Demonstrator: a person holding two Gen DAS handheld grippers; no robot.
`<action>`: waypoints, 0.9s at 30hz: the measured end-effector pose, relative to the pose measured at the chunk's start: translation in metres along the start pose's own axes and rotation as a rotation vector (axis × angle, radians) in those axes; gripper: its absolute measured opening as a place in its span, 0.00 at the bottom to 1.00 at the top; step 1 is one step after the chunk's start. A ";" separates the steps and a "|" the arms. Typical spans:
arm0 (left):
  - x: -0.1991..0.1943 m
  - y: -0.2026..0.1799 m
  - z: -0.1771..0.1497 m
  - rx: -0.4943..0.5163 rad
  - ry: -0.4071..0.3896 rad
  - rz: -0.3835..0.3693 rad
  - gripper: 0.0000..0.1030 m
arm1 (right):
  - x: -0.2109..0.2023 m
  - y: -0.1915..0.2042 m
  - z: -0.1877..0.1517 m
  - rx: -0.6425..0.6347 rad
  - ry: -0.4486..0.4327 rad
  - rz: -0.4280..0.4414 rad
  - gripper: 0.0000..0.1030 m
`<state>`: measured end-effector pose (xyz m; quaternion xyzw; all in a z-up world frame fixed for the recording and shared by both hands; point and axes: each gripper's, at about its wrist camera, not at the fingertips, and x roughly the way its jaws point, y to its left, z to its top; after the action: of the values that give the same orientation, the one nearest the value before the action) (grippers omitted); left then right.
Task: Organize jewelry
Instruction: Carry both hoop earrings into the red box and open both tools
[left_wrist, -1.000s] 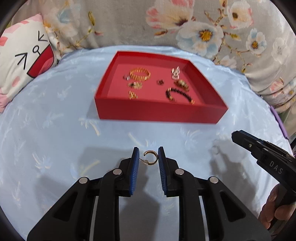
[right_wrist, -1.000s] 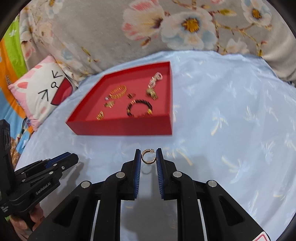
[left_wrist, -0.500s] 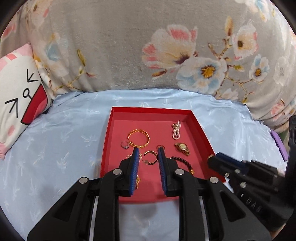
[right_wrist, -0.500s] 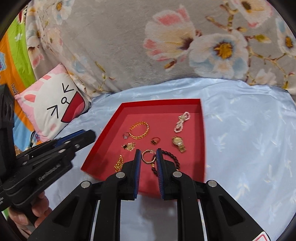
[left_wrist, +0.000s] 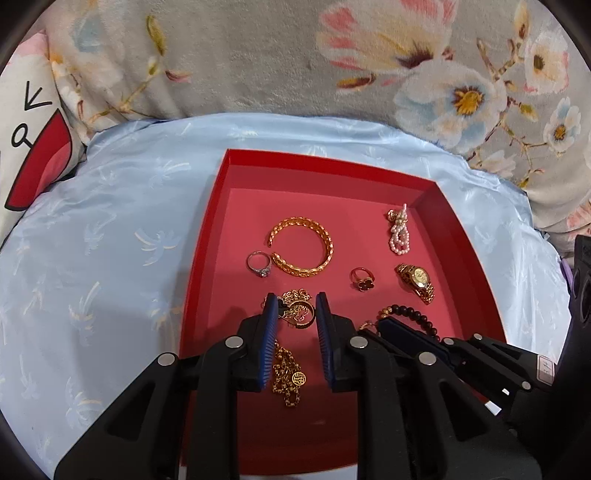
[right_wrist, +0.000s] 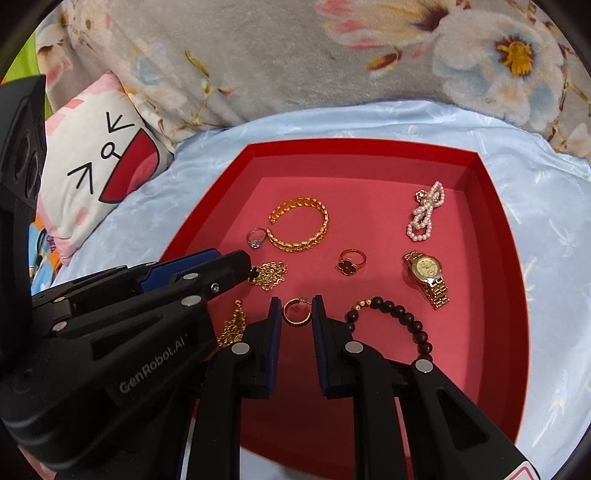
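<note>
A red tray (left_wrist: 207, 236) (right_wrist: 491, 206) lies on a light blue cloth and holds several pieces of jewelry. My left gripper (left_wrist: 295, 314) is shut on a gold hoop earring (left_wrist: 301, 314) and holds it low over the tray's near left part, above a gold chain (left_wrist: 288, 376). My right gripper (right_wrist: 296, 310) is shut on a second gold hoop earring (right_wrist: 295, 312), low over the tray beside a dark bead bracelet (right_wrist: 402, 321). The left gripper also shows in the right wrist view (right_wrist: 236, 267), its tip near a gold chain (right_wrist: 269, 275).
In the tray lie a gold bangle (left_wrist: 303, 247), a silver ring (left_wrist: 260, 264), a red-stone ring (left_wrist: 362, 278), a gold watch (left_wrist: 415, 280) and a pearl piece (left_wrist: 399, 232). A floral cushion (left_wrist: 295, 55) rises behind; a cat pillow (right_wrist: 96, 170) lies left.
Both grippers have moved forward from over the blue cloth to low over the tray, each still holding its hoop earring. The tray now looks much nearer.
</note>
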<state>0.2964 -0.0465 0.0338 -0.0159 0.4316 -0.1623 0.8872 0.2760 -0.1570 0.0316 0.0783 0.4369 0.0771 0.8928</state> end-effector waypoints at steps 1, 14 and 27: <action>0.003 0.000 0.000 0.001 0.003 0.001 0.20 | 0.003 -0.001 0.001 -0.001 0.004 -0.003 0.15; -0.006 0.016 0.007 -0.055 -0.044 -0.018 0.36 | 0.002 -0.014 -0.002 0.016 -0.015 -0.013 0.18; -0.065 0.008 -0.035 0.010 -0.209 0.106 0.36 | -0.070 -0.024 -0.038 0.024 -0.180 -0.099 0.40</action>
<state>0.2341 -0.0152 0.0604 -0.0054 0.3359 -0.1149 0.9348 0.2047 -0.1924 0.0573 0.0738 0.3590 0.0202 0.9302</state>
